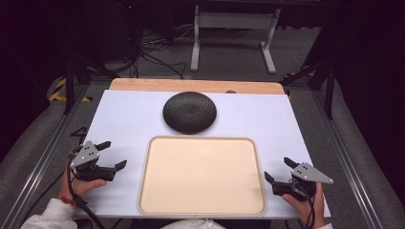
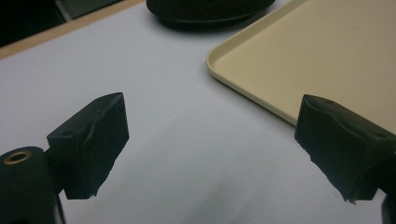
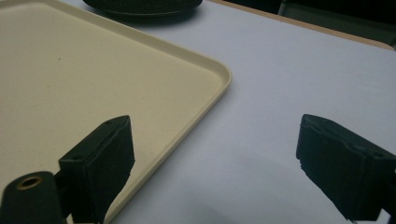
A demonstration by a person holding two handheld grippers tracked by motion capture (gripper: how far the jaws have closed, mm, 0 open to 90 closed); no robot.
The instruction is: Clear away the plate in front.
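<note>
I take the beige tray (image 1: 202, 176) as my reference. It lies flat on the white table top (image 1: 129, 114), near the edge closest to me, with nothing on its surface.

The left gripper (image 1: 114, 155) sits just beside the tray's left edge, held in a hand (image 1: 81, 186) that rests on the table top. Its jaws stand wide apart and grip nothing. In the left gripper view I see bare white surface between the two black pads (image 2: 93, 140), and the tray's rounded corner (image 2: 219, 70) lies ahead and to the right of them. One pad overlaps the tray's rim in that view; I cannot tell whether it touches it.

The right gripper (image 1: 279, 169) sits just beside the tray's right edge, near the tray's lower right corner, held in the other hand (image 1: 303, 202). Its jaws are likewise spread wide with nothing between them. In the right gripper view the tray's rim (image 3: 205, 107) runs between the two pads, the left-hand pad (image 3: 100, 163) over the tray and the other over white surface.

A dark round plate (image 1: 189, 112) with a textured face lies just beyond the tray's far edge, centred on it and close to the rim. Neither gripper touches it. A strip of wood (image 1: 196, 86) borders the table top beyond the plate.
</note>
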